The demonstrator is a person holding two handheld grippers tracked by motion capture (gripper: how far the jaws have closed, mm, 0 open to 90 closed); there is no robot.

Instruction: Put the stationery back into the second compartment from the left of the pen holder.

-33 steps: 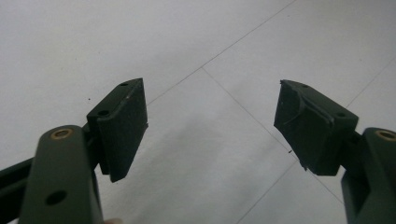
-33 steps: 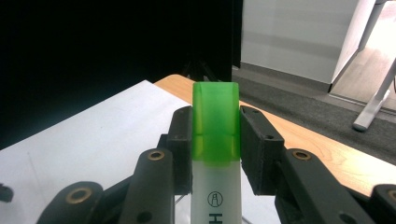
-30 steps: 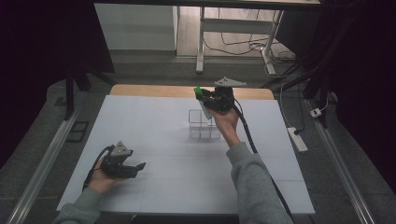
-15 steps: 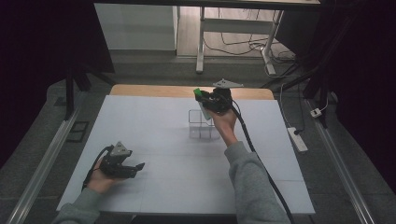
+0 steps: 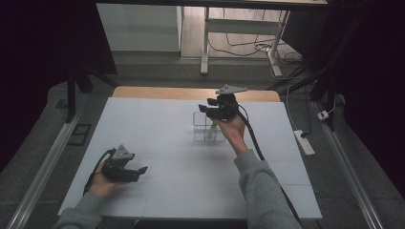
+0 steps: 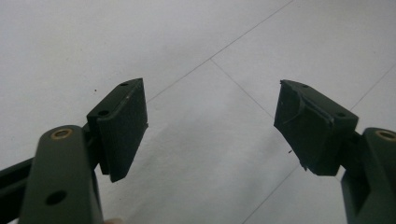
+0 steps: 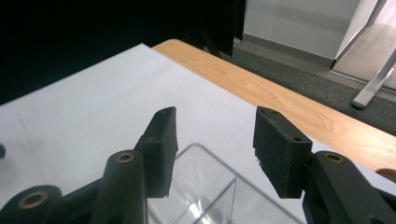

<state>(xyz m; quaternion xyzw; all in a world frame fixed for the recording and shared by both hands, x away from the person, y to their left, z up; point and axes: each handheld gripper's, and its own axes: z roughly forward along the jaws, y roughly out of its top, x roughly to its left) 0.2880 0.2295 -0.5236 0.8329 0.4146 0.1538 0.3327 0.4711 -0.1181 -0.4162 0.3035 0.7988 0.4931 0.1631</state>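
A clear plastic box [image 5: 198, 125] stands at the middle of the white table. A slim green object [image 5: 211, 128] leans inside it. My right gripper [image 5: 204, 111] hovers just above the box, pointing left. Its jaws have just been opening and nothing is between them now. In the right gripper view the box's rim [image 7: 205, 186] lies right under the parted jaws [image 7: 215, 126]. My left gripper [image 5: 142, 172] rests low at the near left, held in a hand. It stands open over bare table [image 6: 210, 107].
The white table top [image 5: 191, 181] ends at a wooden strip [image 5: 157, 93] along the far edge. A metal rail [image 5: 47, 157] runs down the left side. On the floor at the right lies a power strip [image 5: 305, 142]. A cable trails from the right gripper along the forearm.
The green object was at my right gripper's jaw tips before; it now sits in the clear box and the jaws stand apart. The left hand has stayed put.
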